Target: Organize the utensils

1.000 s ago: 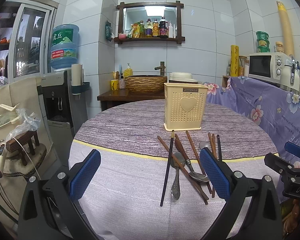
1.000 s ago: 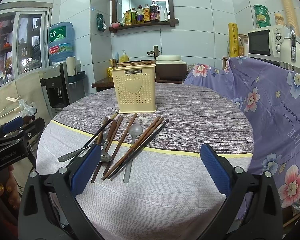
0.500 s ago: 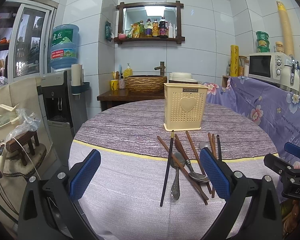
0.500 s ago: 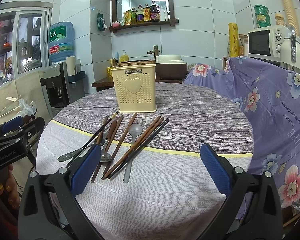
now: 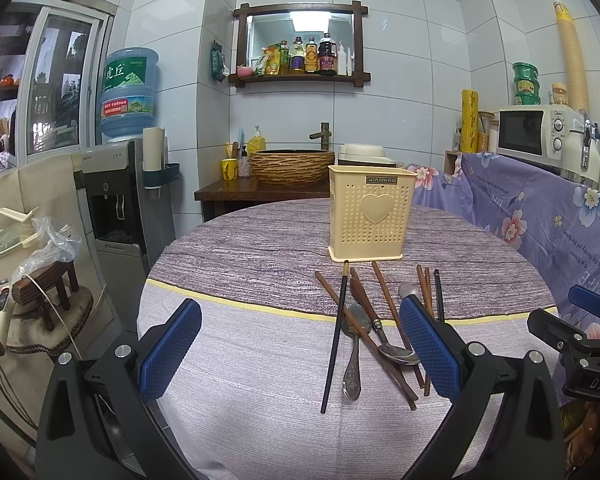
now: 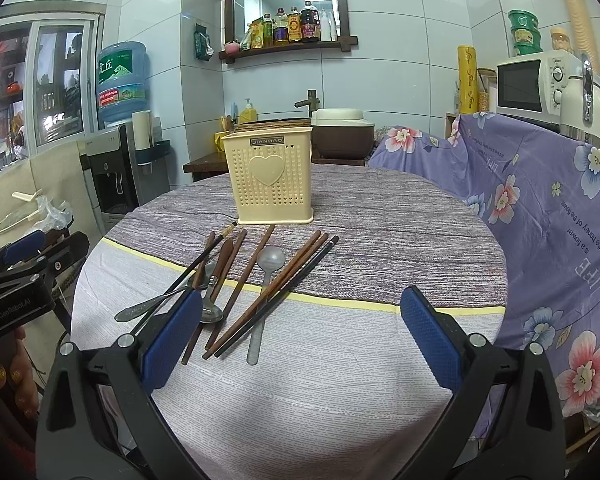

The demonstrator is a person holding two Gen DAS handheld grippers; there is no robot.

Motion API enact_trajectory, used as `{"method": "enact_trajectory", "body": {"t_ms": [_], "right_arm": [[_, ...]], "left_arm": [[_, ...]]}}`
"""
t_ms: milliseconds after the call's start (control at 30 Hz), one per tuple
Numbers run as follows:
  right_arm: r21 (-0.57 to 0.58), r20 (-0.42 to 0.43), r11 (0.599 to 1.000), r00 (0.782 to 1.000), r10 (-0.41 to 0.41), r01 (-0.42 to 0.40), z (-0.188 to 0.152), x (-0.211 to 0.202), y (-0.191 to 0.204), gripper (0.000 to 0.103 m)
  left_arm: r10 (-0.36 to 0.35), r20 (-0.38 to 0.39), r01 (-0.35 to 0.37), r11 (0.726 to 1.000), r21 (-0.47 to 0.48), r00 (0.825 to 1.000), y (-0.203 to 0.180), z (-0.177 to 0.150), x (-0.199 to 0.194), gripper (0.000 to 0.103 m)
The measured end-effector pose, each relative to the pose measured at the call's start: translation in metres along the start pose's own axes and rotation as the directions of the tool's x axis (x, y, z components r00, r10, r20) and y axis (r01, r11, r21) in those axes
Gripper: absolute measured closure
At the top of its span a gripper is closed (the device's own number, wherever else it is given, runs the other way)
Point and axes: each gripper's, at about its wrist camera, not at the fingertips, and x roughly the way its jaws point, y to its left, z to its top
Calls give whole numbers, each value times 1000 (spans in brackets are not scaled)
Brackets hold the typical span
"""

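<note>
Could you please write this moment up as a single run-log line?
phase: pre-grasp | left gripper: open, empty | right gripper: open, empty | utensils: loose on table | holder: upright behind them

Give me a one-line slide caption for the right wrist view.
Open right gripper above the table, facing scattered chopsticks and spoons before an upright cream utensil holder.
</note>
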Motion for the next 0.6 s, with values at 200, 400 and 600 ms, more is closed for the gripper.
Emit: {"method": "enact_trajectory", "body": {"t_ms": [200, 400, 600], "right_arm": [[-1, -3, 1000, 1000, -2, 2, -1, 2, 0, 5], [-3, -50, 1000, 999, 9, -9, -5, 13, -2, 5], [-9, -151, 1000, 988, 13, -15, -2, 34, -9, 5]], "left_arm": [[-2, -4, 2, 1000, 0, 1000, 1, -1, 1, 5], [-6, -42, 5, 1000, -11, 999, 7, -3, 9, 5], [-65, -137, 60, 997, -40, 988, 23, 6, 34, 5]]}}
